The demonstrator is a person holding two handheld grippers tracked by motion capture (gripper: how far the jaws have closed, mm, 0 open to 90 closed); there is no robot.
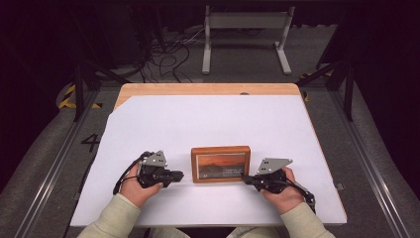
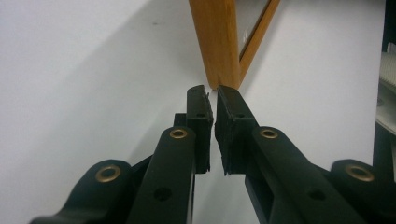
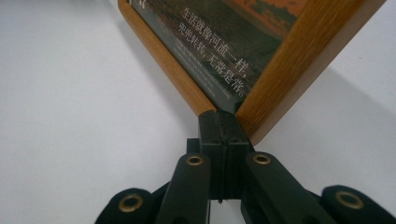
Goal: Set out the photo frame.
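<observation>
Wooden picture frame (image 1: 220, 164), flat on the white table cover (image 1: 208, 124) between both grippers; rigid, probably light, with a breakable glazed front, best held by its rim. Left gripper (image 1: 179, 175) jaws almost closed, empty, just off a corner; right gripper (image 1: 246, 178) jaws pressed together, touching the near corner.

A picture frame (image 1: 221, 164) lies on the table (image 1: 208, 109), between both grippers.

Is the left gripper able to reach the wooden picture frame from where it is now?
Probably yes. The left gripper points at the wooden picture frame with nothing between them on the white table cover; its nearly closed tips sit just short of the frame's corner.
</observation>
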